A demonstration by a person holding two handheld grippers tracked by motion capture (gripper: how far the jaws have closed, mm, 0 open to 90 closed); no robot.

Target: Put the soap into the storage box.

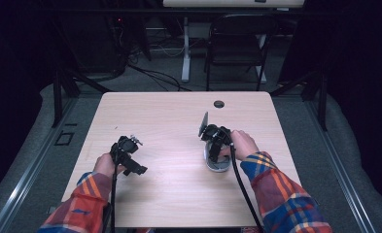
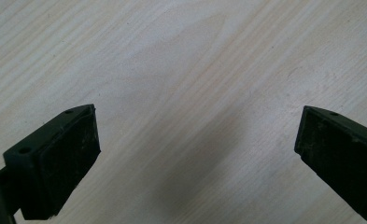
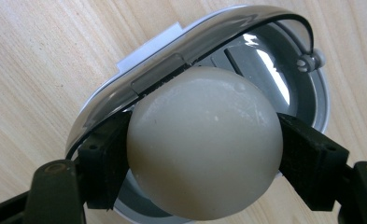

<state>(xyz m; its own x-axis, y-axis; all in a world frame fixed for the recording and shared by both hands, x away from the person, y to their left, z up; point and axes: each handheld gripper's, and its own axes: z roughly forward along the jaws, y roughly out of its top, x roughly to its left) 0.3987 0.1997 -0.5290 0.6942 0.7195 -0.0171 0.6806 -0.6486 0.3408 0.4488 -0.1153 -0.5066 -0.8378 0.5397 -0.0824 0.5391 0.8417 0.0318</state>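
Item: smooth cream-white egg-shaped object (image 3: 204, 144), clamped between the jaws of my right gripper (image 3: 204, 154), poised directly over a round grey-and-silver metal container with a hinged lid (image 3: 284, 84). On the pale wooden table (image 1: 169, 121), the container (image 1: 217, 164) sits at about 4 o'clock from centre. My left gripper (image 2: 197, 154), at about 8 o'clock, hangs wide apart, holding nothing.

Risk, as I judge it: the surface looks slick, so it could squirt from the pads; the lid edge touching its top could knock it.

Orientation: blunt face toward my camera; long axis apparently along my line of sight, though I cannot tell surely.

White ball (image 3: 204, 144) perhaps an egg; container (image 3: 284, 84) partly hidden.
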